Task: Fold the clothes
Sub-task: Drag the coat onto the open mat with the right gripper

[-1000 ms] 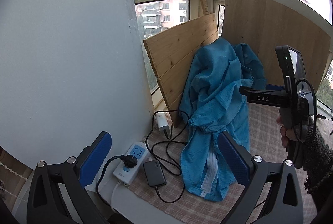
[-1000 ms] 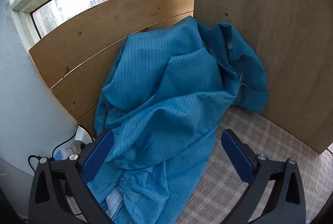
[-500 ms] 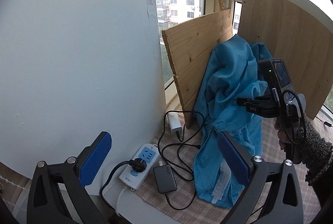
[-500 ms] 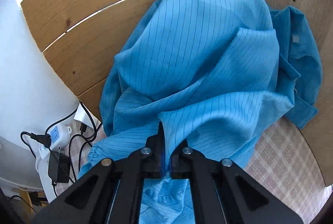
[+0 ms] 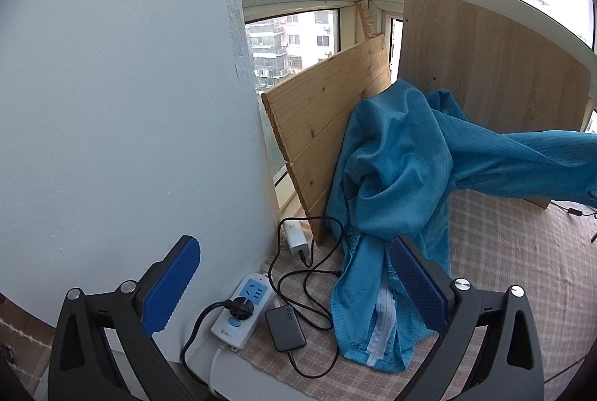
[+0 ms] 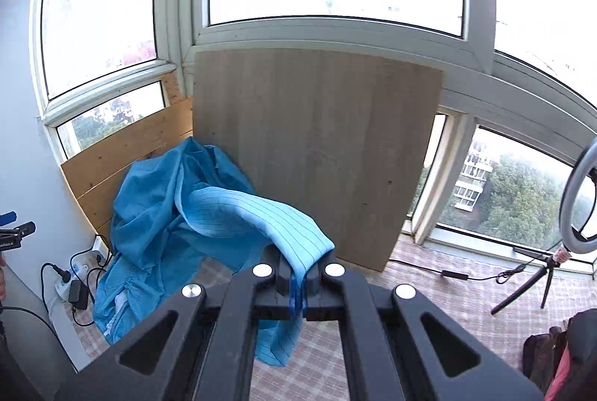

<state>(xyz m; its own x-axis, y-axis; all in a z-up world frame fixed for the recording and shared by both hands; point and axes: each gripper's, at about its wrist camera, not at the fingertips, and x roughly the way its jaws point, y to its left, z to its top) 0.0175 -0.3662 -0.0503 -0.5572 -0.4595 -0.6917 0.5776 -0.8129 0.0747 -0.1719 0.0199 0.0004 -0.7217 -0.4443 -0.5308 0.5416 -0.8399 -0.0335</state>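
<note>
Right hand-held gripper (image 6: pixel 297 283) clamped on blue garment (image 5: pixel 391 177); left hand-held gripper (image 5: pixel 294 285) apart above power strip (image 5: pixel 240 311) and cables (image 5: pixel 298 274).

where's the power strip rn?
Left wrist view, bottom centre: the white power strip lies at the foot of the white wall, beside the black charger brick, just left of the blue garment.
</note>
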